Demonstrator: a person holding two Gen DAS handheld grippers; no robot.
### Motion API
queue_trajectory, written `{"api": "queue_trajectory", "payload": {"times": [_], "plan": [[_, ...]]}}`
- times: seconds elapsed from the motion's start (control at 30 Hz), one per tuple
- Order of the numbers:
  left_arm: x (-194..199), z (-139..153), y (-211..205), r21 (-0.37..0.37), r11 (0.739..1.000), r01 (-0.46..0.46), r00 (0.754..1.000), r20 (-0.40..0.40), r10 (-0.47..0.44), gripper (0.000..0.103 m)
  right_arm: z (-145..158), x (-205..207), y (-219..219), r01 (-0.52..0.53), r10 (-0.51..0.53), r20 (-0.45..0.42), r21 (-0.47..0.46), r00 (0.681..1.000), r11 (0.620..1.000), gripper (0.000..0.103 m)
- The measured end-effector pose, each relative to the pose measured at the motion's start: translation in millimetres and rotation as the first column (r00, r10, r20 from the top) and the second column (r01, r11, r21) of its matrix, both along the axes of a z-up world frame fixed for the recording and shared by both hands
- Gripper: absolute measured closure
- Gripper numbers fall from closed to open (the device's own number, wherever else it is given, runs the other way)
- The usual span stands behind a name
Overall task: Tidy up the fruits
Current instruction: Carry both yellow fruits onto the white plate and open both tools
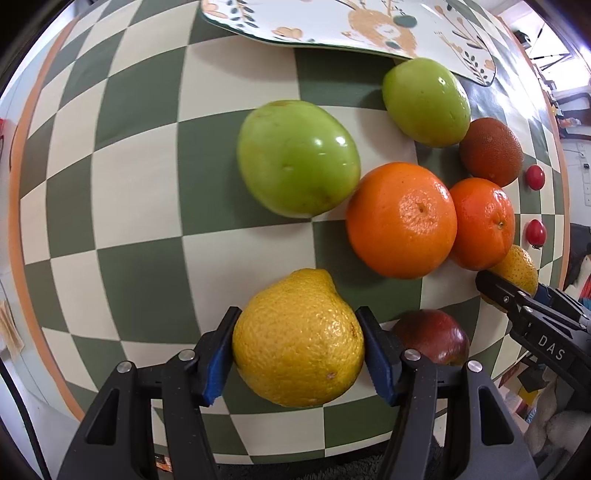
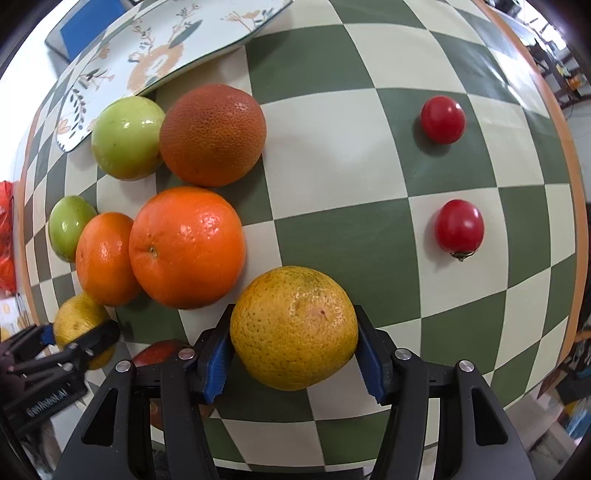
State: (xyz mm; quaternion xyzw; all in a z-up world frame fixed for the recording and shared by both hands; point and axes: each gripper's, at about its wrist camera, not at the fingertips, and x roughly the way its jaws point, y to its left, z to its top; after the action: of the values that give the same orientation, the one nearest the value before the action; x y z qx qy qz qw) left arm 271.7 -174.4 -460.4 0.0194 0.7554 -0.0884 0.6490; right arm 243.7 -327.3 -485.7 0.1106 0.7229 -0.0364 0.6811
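Note:
My left gripper (image 1: pixel 296 332) is shut on a yellow lemon (image 1: pixel 295 339), its blue pads pressing both sides just over the checkered table (image 1: pixel 140 192). In the right wrist view my right gripper (image 2: pixel 293 332) is shut on a yellow-orange citrus (image 2: pixel 295 325), which touches both pads. Each gripper shows in the other's view: the right gripper (image 1: pixel 495 291) at the right edge, the left gripper (image 2: pixel 81 343) at the lower left around the lemon (image 2: pixel 77 317). Between them lie two oranges (image 1: pixel 400 221) (image 1: pixel 480 225), two green fruits (image 1: pixel 295 162) (image 1: pixel 424 103) and a brown-red citrus (image 1: pixel 491 151).
A floral tray (image 1: pixel 332 22) lies at the far edge behind the green fruits. Two small red tomatoes (image 2: pixel 443 118) (image 2: pixel 458 229) sit apart on the right side. A dark red fruit (image 1: pixel 432 336) lies near the table's front edge, between the grippers.

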Motion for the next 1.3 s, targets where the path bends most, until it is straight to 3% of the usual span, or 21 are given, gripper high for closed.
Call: {"api": "queue_trajectory", "payload": {"times": [0.27,0.4,0.5,0.57,0.67,0.83,0.93,1.3], "plan": [[-12.3,58.7,25.7,-0.026,0.994,-0.105,0.994,0.034,0.106,0.043,30.5,-23.5,-3.1,-0.048,0.042,0.065,0.098,0.997,0.994,0.042],[22.3,97.3,12.1,-0.109,0.978,-0.177,0.98,0.069,0.185,0.043,69.0,-4.8,-10.7,-0.091,0.071,0.139,0.149,0.988,0.985,0.042],[71.5,114.1,-5.7,-0.188,0.955,-0.23,0.965,0.087,0.249,0.043,88.6,24.7,-15.4,-0.118,0.082,0.195,0.181,0.977,0.976,0.042],[94.6,130.4,13.9,-0.225,0.941,-0.252,0.956,0.091,0.278,0.043,100.5,53.9,-21.2,-0.134,0.089,0.221,0.197,0.971,0.971,0.042],[138.3,130.3,20.8,-0.21,0.938,-0.277,0.948,0.101,0.303,0.043,107.8,105.0,-18.0,-0.153,0.102,0.246,0.198,0.964,0.968,0.042],[200.7,81.7,16.2,-0.168,0.93,-0.328,0.941,0.032,0.338,0.043,92.9,183.4,12.7,-0.23,0.185,0.252,0.161,0.95,0.96,0.042],[216.6,56.4,19.0,-0.144,0.926,-0.35,0.936,-0.009,0.352,0.043,80.6,214.9,25.2,-0.274,0.242,0.235,0.114,0.941,0.955,0.042],[230.5,31.3,29.3,-0.131,0.925,-0.357,0.933,-0.091,0.347,0.043,39.4,262.1,38.1,-0.318,0.3,0.155,0.109,0.941,0.942,0.042]]}}
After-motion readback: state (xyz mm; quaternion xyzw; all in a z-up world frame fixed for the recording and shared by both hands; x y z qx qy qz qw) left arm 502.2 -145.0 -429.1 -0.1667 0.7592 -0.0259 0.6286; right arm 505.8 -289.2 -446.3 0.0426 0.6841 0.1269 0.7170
